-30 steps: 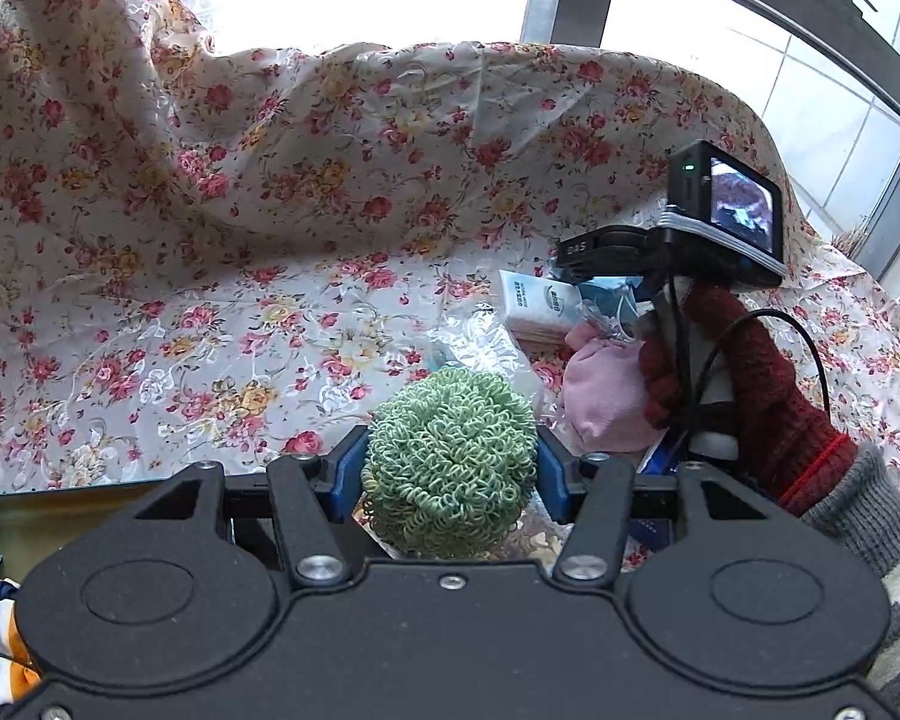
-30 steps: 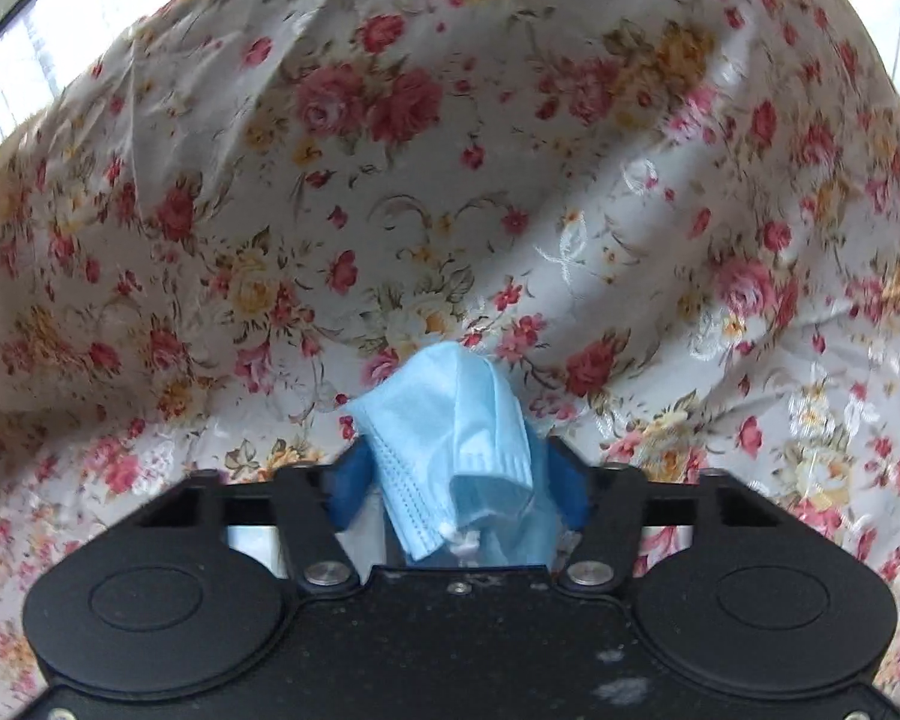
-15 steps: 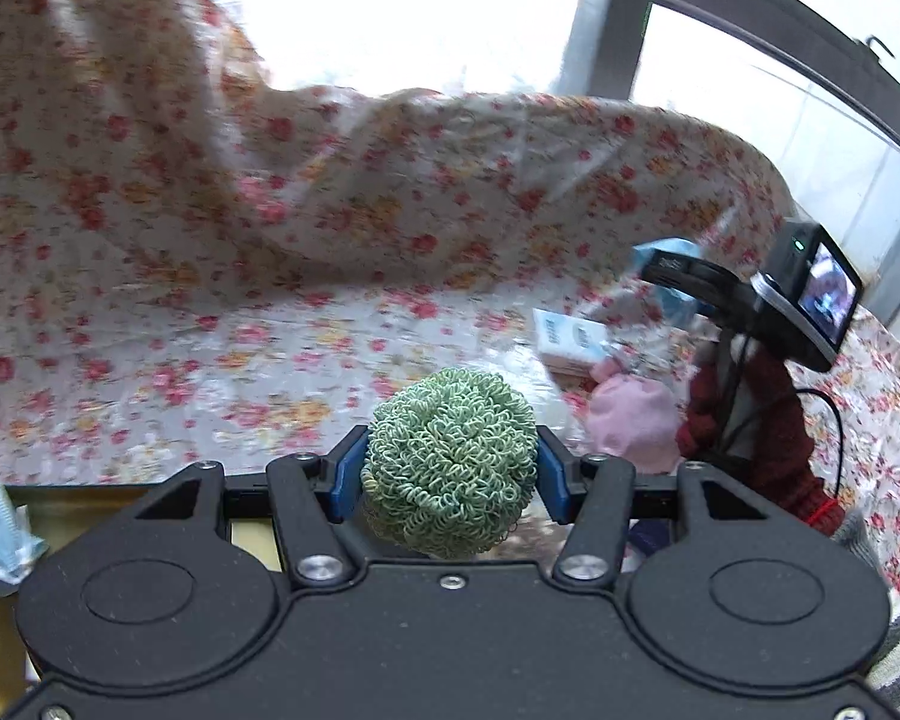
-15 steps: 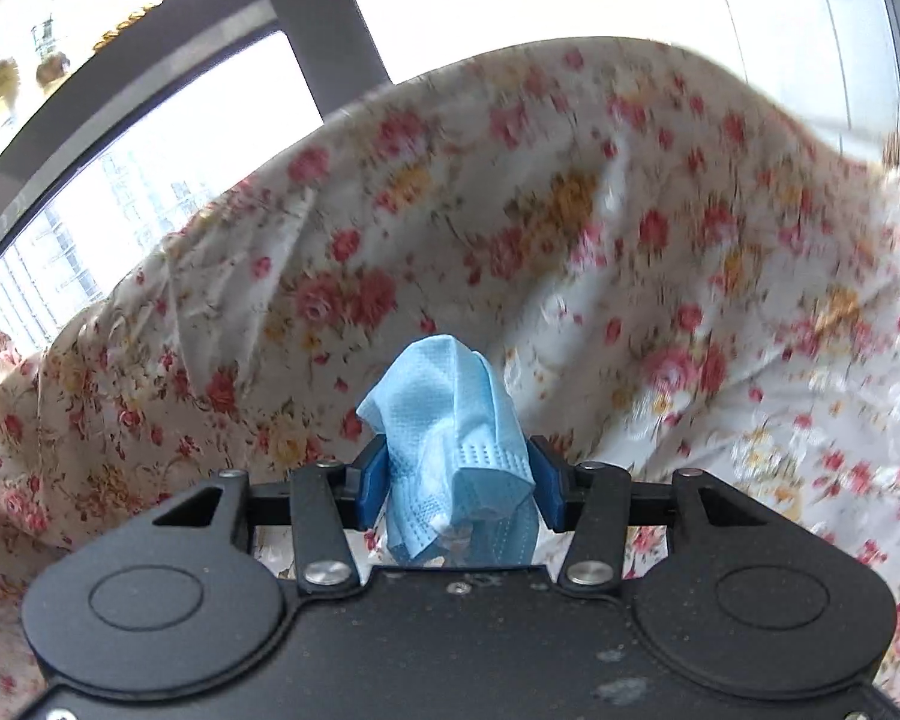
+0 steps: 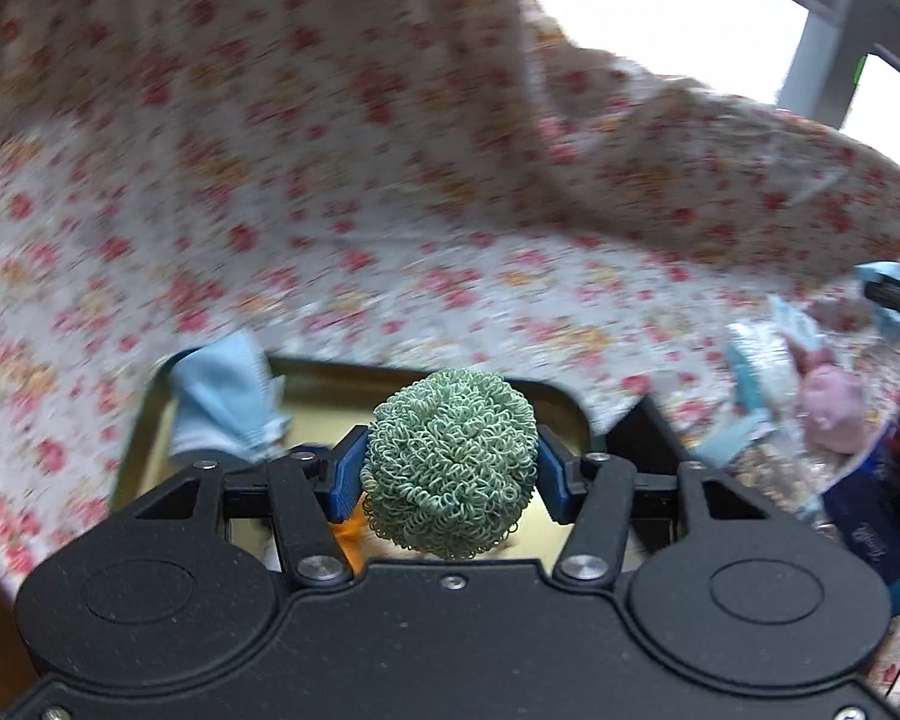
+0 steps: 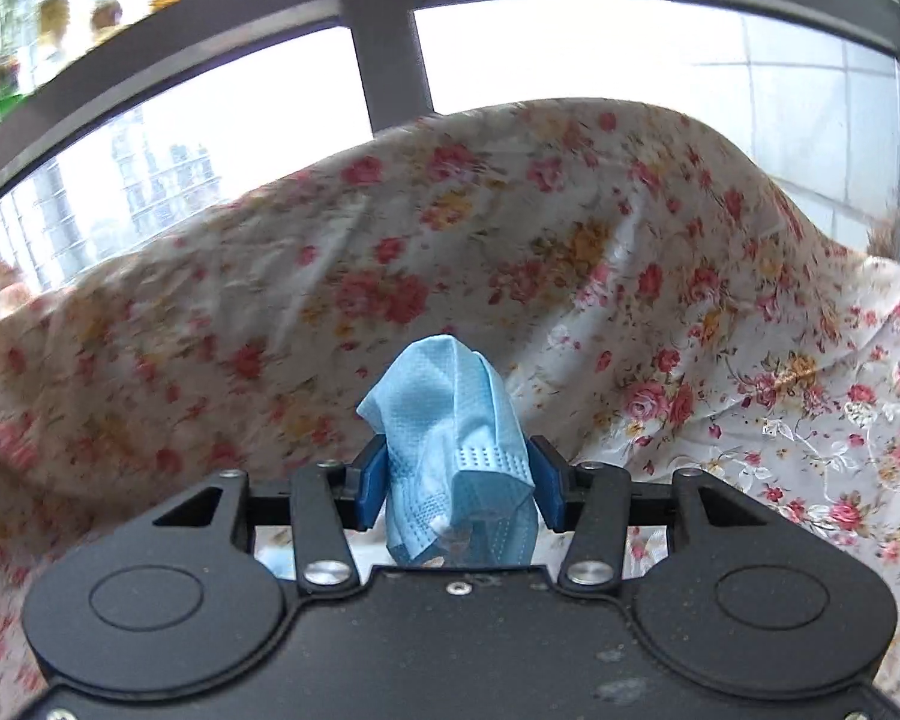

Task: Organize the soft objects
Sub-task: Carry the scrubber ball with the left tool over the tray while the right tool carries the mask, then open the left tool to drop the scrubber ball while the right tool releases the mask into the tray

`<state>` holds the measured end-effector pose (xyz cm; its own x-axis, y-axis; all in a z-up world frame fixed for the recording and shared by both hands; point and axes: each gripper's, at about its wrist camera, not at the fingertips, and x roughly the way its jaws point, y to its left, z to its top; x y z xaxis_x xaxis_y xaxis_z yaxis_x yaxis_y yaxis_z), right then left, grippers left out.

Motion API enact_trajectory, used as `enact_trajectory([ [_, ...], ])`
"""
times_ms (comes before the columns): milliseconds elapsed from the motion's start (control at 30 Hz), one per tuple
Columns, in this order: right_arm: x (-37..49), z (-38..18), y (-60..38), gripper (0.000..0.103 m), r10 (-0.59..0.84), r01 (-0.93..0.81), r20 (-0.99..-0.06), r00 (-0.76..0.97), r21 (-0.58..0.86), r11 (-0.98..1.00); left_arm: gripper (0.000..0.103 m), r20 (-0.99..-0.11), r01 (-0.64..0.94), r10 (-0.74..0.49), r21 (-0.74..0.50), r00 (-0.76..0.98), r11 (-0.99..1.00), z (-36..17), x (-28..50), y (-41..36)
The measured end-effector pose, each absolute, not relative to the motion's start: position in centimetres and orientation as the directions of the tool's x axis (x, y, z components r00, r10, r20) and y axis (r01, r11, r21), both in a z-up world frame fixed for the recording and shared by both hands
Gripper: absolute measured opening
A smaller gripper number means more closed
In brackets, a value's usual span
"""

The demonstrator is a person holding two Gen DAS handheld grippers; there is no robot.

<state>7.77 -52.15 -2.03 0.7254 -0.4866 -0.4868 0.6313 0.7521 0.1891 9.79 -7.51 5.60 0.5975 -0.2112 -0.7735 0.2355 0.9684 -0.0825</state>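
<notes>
My left gripper (image 5: 449, 471) is shut on a green coiled scrubber ball (image 5: 450, 462), held above a gold tray (image 5: 141, 420) with a dark rim. A light blue face mask (image 5: 225, 399) lies in the tray's far left corner, and something orange (image 5: 349, 537) shows under the left finger. In the right wrist view my right gripper (image 6: 457, 480) is shut on a crumpled light blue face mask (image 6: 450, 438), raised over the floral cloth (image 6: 630, 312). The right gripper's dark tip with that mask (image 5: 882, 294) shows at the left wrist view's right edge.
A floral cloth (image 5: 390, 210) covers the surface and rises as a hump behind. Right of the tray lie a pink soft object (image 5: 834, 414), clear and blue packets (image 5: 756, 360) and a dark blue pack (image 5: 864, 525). Window frames (image 6: 390, 54) stand behind the hump.
My left gripper has swung left with the scrubber ball, so the gold tray now lies beneath it. My right gripper has tilted up with the mask, bringing the window into view.
</notes>
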Motion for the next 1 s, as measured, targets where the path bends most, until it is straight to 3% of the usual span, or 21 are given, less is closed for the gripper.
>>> enact_trajectory([
  [233, 2.5, 1.9, -43.4, 0.050, -0.365, 0.489, -0.444, 0.819, 0.204, 0.848, 0.054, -0.784, 0.181, -0.176, -0.082, 0.596, 0.980, 4.9, 9.6, -4.0],
  [467, -2.3, 5.3, -31.1, 0.051, -0.148, 0.246, -0.423, 0.894, 0.189, 0.951, 0.054, -0.795, 0.165, -0.186, -0.110, 0.578, 0.980, 4.0, 9.3, -2.0],
  [667, -3.4, 5.0, -23.3, 0.051, 0.039, 0.109, -0.492, 0.870, 0.269, 0.957, 0.054, -0.805, 0.185, -0.224, -0.144, 0.550, 0.972, 3.1, 9.2, -1.9],
  [1000, -1.8, 2.4, -17.8, 0.051, 0.075, 0.086, -0.595, 0.801, 0.238, 0.968, 0.054, -0.766, 0.194, -0.221, -0.128, 0.603, 0.973, 4.4, 12.3, -3.3],
])
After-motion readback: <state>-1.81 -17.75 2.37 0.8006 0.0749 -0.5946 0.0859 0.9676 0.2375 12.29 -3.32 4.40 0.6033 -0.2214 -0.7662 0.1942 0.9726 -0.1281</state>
